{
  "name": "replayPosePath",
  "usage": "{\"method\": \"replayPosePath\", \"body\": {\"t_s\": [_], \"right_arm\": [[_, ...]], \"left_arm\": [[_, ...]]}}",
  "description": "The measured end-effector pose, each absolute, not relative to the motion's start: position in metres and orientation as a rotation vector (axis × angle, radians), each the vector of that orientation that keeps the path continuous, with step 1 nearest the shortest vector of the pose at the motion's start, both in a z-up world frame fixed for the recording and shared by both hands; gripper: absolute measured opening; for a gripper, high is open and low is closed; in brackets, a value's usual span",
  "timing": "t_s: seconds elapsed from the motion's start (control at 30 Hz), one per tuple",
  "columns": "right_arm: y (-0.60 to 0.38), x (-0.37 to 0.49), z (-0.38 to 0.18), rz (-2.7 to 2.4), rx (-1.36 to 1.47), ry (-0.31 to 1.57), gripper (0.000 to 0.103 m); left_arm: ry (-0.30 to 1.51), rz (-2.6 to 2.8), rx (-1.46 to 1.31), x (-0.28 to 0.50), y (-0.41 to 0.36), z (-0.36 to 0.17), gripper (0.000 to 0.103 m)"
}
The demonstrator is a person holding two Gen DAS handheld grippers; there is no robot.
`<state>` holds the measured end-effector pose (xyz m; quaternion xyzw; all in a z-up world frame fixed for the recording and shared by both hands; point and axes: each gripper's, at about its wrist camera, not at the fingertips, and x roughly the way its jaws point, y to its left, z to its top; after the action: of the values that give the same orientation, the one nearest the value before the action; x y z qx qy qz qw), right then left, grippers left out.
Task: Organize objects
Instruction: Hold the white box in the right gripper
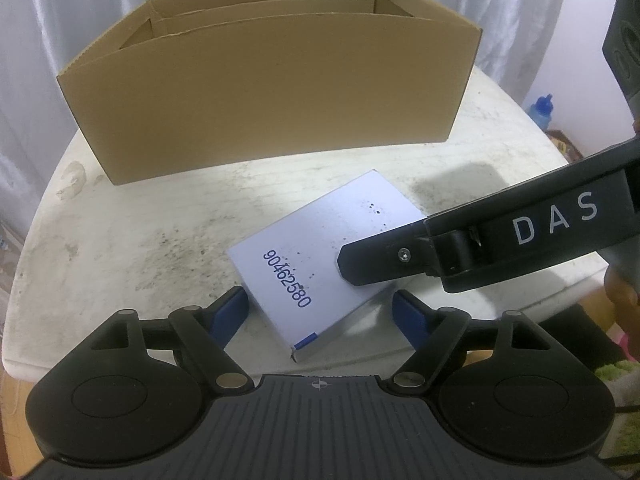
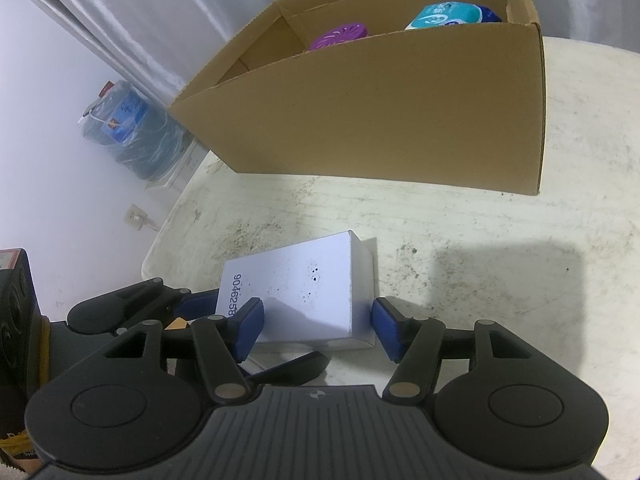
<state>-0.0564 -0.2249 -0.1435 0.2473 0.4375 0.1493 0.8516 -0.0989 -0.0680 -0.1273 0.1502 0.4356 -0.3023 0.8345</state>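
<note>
Blue pads on your left gripper (image 1: 322, 314) stand apart on either side of the white box (image 1: 320, 256), one off each near edge, neither pressing on it. Your right gripper (image 2: 318, 328) also brackets that box: its left pad (image 2: 249, 328) sits over the top face and the right pad (image 2: 386, 326) stands just off the box's side, with a gap showing, so it too is open and grips nothing. In the left wrist view, one finger of your right gripper reaches across the box's right corner.

Lying flat on the stained tabletop (image 2: 460, 232), the white box carries a blue printed number on its top face. Behind the box, well apart from it, stands the open cardboard carton (image 2: 380, 112). Inside the carton, seen from your right wrist, are a purple round thing (image 2: 340, 36) and a teal and white packet (image 2: 452, 16). Left of the carton, off the tabletop, sits a bagged bundle (image 2: 128, 128) against the wall.
</note>
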Motion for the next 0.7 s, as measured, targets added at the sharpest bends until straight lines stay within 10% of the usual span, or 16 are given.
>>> {"method": "replayPosePath", "body": {"t_s": [0.7], "right_arm": [[-0.2234,-0.0551,-0.1453,0.311,0.529,0.923,0.066]], "left_arm": [[0.92,-0.64,0.31,-0.0996,-0.069,-0.1275,0.082]]}}
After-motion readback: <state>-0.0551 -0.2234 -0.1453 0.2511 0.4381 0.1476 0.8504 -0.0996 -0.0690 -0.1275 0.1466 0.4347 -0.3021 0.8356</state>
